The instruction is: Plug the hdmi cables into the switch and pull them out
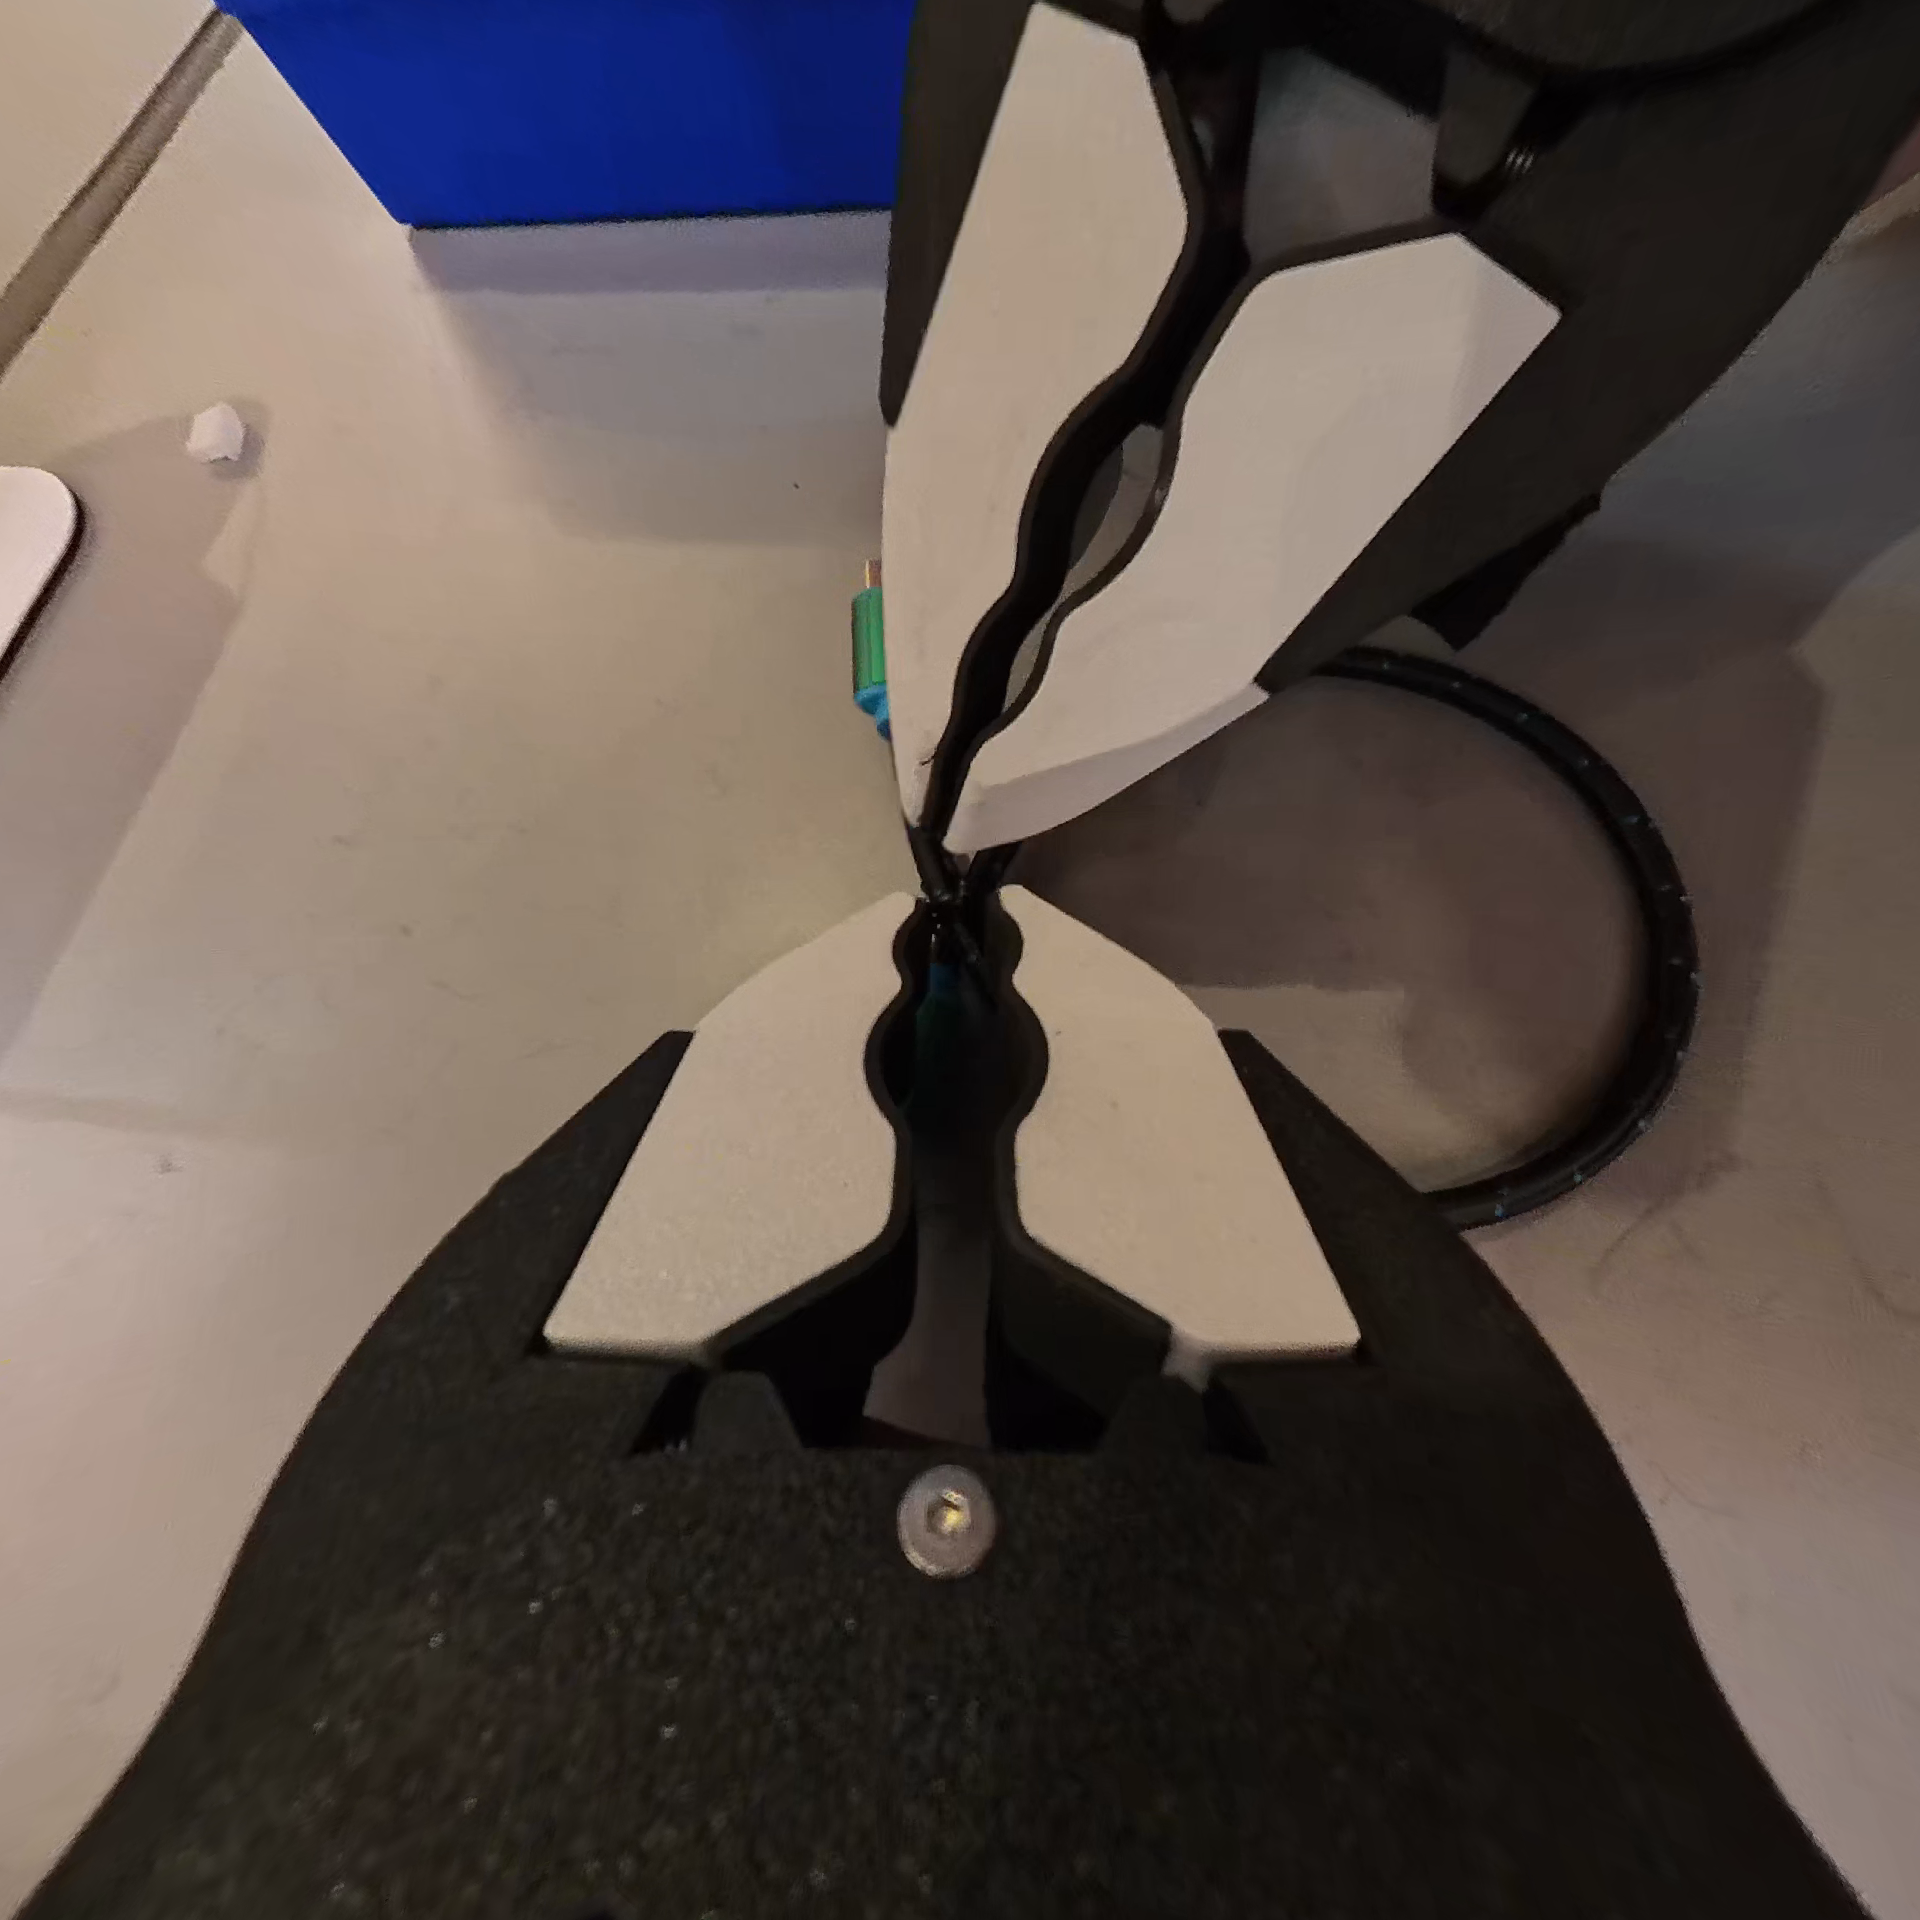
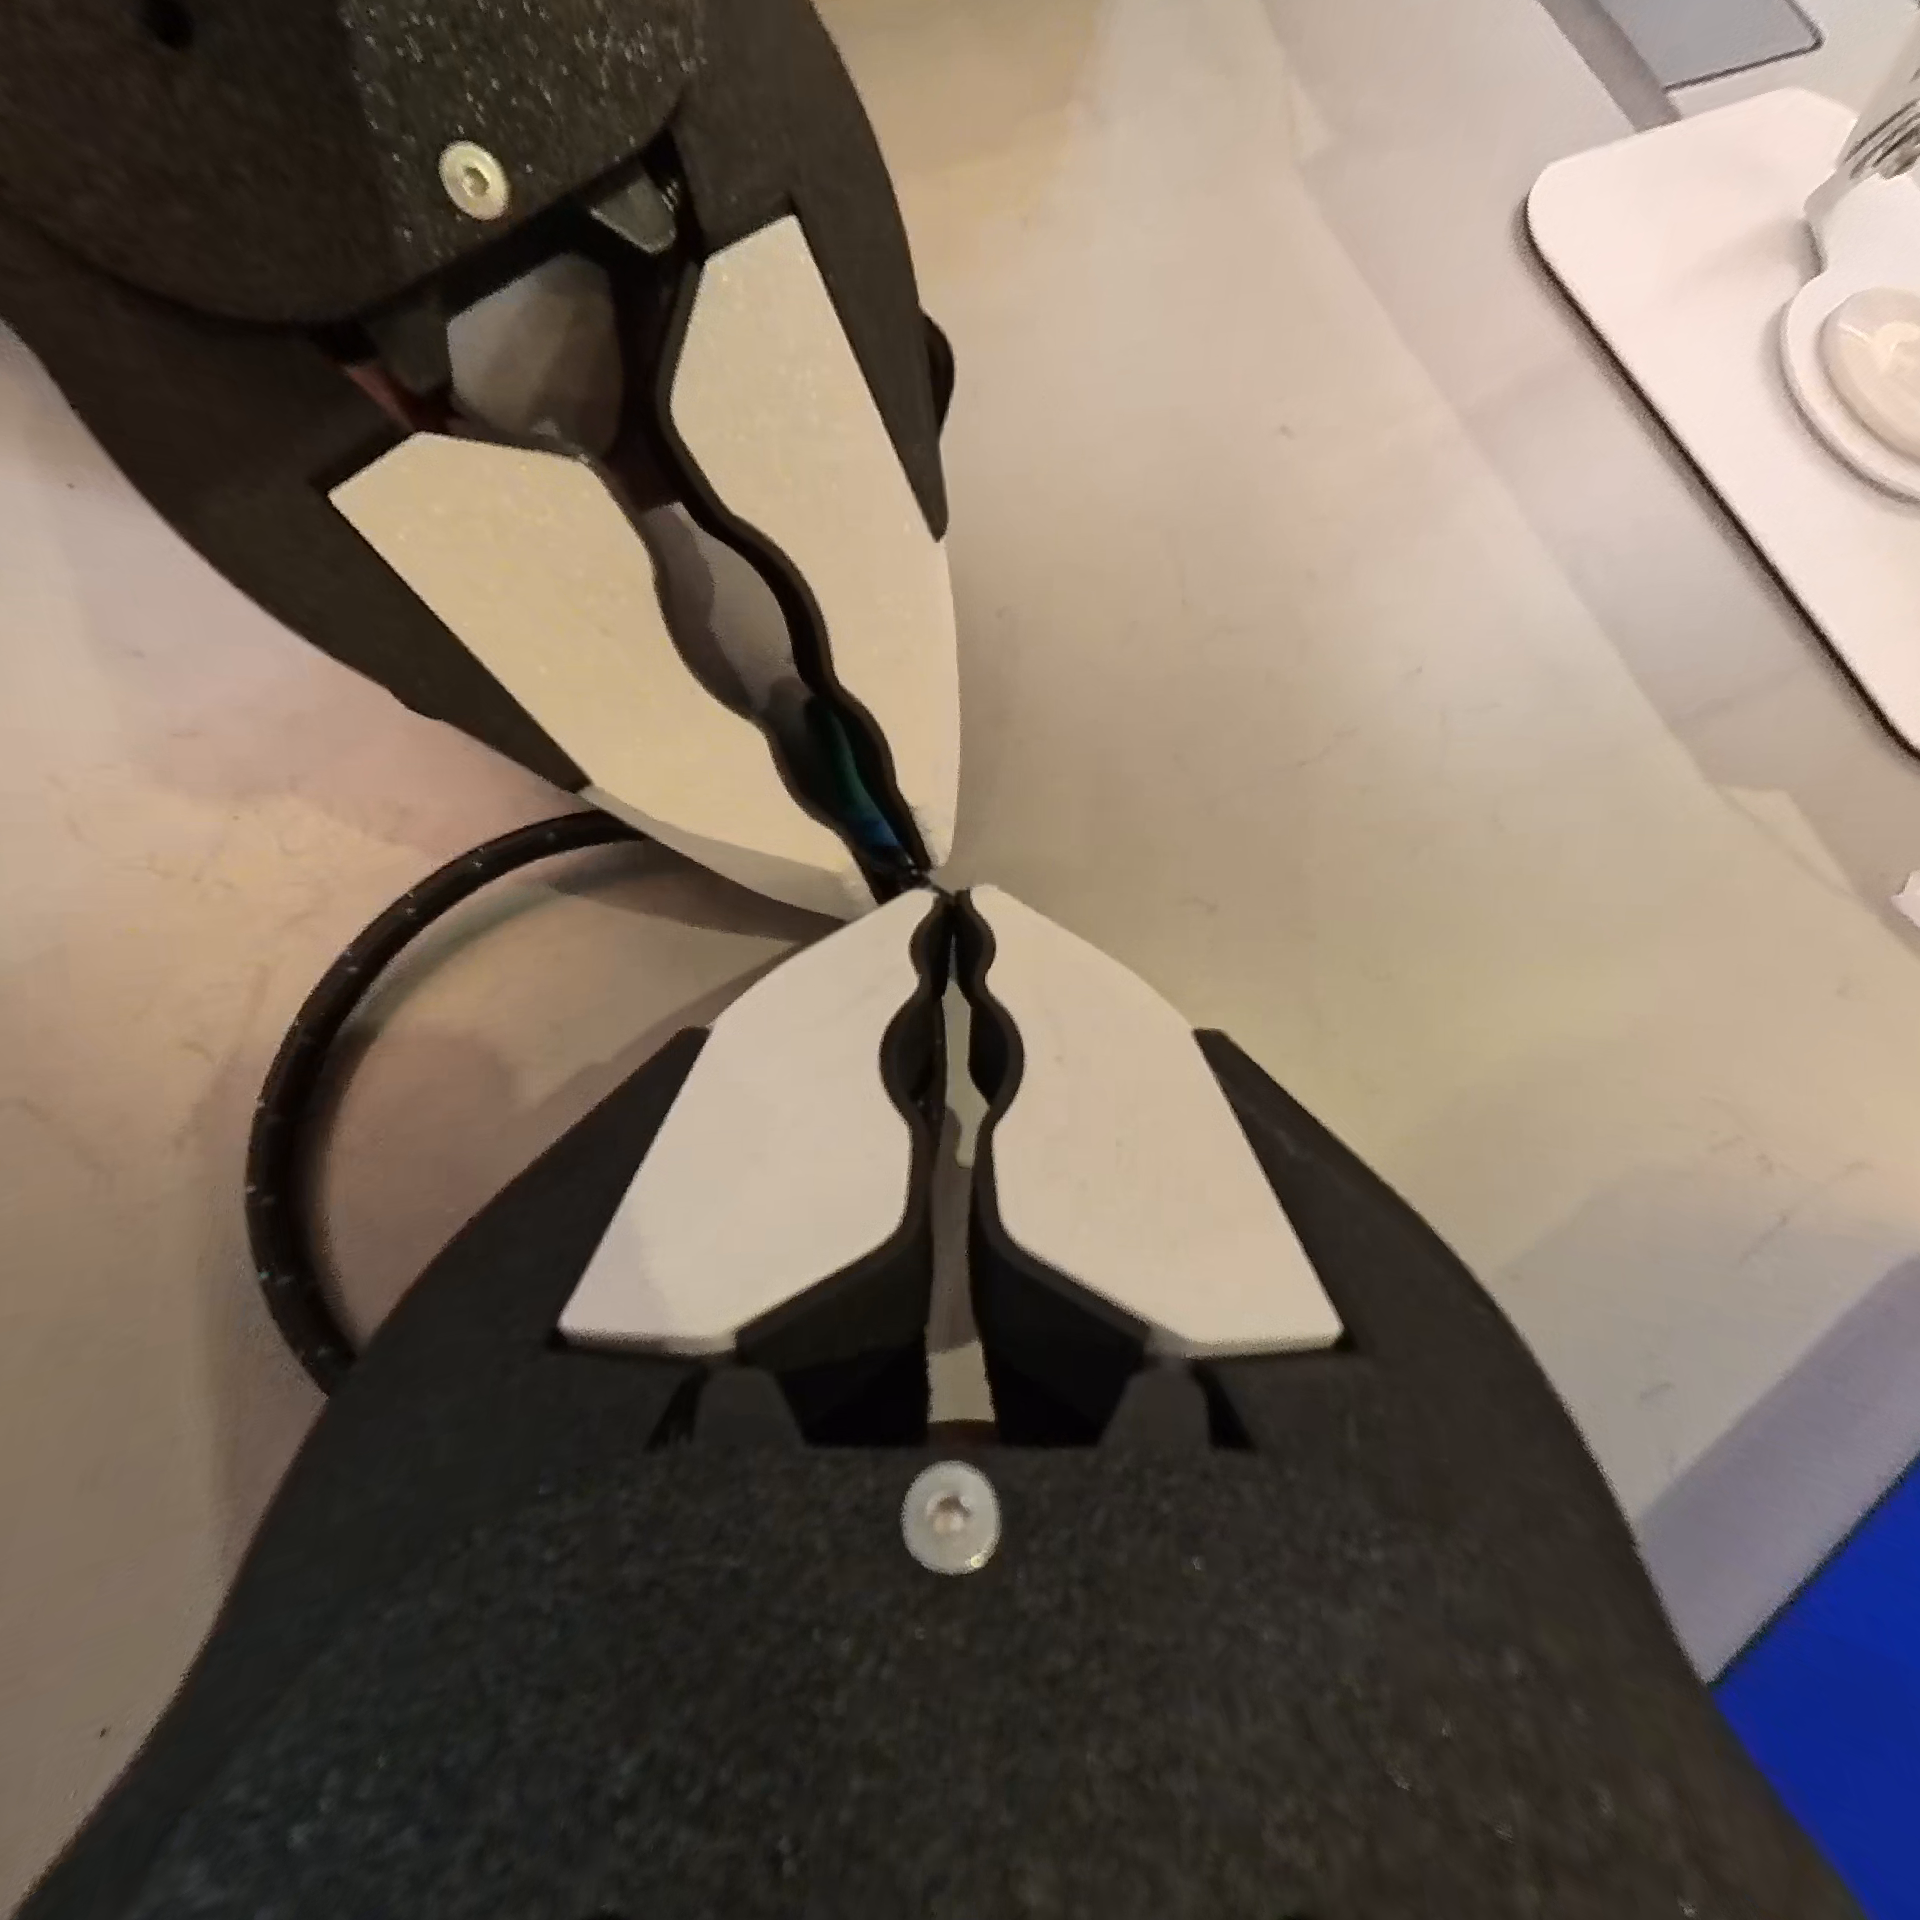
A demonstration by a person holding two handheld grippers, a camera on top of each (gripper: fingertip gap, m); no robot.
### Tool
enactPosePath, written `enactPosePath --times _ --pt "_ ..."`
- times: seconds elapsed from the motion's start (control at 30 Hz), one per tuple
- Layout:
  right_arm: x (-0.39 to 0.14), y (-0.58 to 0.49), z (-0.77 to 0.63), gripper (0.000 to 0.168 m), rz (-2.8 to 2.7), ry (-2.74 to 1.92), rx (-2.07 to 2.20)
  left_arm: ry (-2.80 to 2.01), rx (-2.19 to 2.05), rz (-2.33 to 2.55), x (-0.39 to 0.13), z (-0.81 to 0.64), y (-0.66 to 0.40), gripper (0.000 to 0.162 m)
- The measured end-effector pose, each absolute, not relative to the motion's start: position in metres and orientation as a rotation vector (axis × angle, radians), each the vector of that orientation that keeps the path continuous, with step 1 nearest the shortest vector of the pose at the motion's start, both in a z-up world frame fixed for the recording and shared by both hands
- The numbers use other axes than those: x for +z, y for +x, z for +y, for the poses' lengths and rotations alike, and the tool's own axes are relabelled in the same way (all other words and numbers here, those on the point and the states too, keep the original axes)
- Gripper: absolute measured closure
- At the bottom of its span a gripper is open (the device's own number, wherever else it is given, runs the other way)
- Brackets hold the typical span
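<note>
My left gripper (image 1: 958, 902) and my right gripper (image 2: 951, 902) meet tip to tip just above the grey table, both shut on a thin black HDMI cable (image 1: 943, 875). In the left wrist view the right gripper (image 1: 935, 831) comes in from the top. A green plug with a blue collar (image 1: 868, 649) lies just left of its white fingers (image 1: 966, 416). In the right wrist view the left gripper (image 2: 925, 868) comes from the top left, with green and blue of a plug (image 2: 850, 764) showing through its gap. The cable loops on the table (image 1: 1662, 935) (image 2: 286, 1101). No switch is in view.
A blue box (image 1: 571, 104) stands at the table's far side and shows again in the right wrist view (image 2: 1829, 1714). A white mat (image 2: 1662, 343) carries a clear bulb-like object (image 2: 1870, 332). A small white scrap (image 1: 218, 431) and a white pad corner (image 1: 31, 540) lie at the left.
</note>
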State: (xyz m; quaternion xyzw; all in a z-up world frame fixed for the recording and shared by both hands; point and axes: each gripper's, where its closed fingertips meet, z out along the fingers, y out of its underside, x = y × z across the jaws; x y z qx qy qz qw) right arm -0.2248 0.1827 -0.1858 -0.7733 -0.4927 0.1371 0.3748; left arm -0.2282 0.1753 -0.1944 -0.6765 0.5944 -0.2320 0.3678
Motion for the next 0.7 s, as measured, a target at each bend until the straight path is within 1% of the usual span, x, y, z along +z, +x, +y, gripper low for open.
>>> enactPosePath --times 0.27,0.33,0.43,0.53,0.6,0.7 --pt "-0.184 -0.233 0.184 0.168 -1.290 -1.919 0.332 -1.728 -0.570 1.567 -0.198 0.172 -0.226 0.154" --pt "-0.184 -0.232 0.185 0.168 -1.269 -1.941 0.382 -1.745 -0.575 1.547 -0.198 0.174 -0.227 0.154" --pt "-0.185 -0.228 0.188 0.168 -1.258 -1.966 0.414 -1.758 -0.580 1.493 -0.194 0.180 -0.228 0.149" --pt "-0.186 -0.227 0.187 0.168 -1.251 -1.975 0.429 -1.761 -0.586 1.473 -0.192 0.182 -0.229 0.151" --pt "-0.187 -0.226 0.188 0.168 -1.247 -1.980 0.425 -1.758 -0.591 1.495 -0.194 0.178 -0.228 0.159" --pt "-0.187 -0.226 0.188 0.168 -1.241 -1.987 0.445 -1.745 -0.573 1.509 -0.195 0.177 -0.227 0.161"
